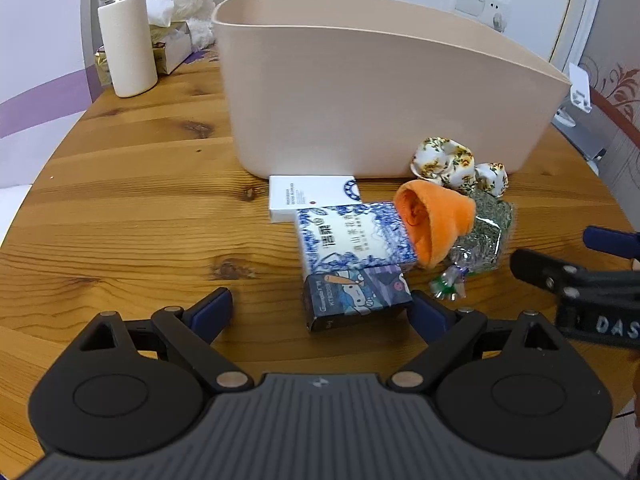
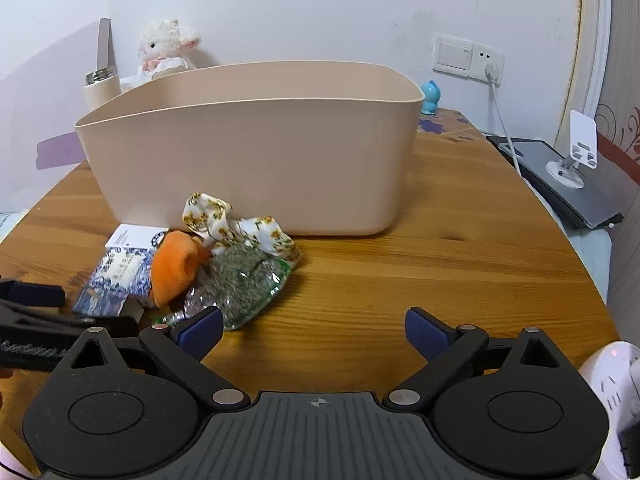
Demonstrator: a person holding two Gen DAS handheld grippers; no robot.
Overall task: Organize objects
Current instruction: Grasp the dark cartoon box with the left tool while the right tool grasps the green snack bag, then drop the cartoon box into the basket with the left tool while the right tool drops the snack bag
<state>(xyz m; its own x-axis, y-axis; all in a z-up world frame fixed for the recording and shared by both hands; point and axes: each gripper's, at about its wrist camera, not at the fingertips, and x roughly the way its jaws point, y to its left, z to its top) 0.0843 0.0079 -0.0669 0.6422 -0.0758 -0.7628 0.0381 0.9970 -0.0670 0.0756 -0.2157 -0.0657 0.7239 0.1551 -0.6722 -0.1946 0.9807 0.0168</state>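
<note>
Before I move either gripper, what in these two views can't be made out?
- Inside of the beige bin: both views sit below its rim, so its front wall hides any contents.
- Dark cartoon box: right wrist view shows only a corner, behind the left gripper.
- White card box: partly under the blue-patterned box; print too small to read.
- Herb bag: part covered by the orange plush.

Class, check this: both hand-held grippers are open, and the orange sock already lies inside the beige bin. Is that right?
Not quite. The orange sock lies on the table in front of the beige bin, as the left wrist view shows. Both hand-held grippers are open.
</note>
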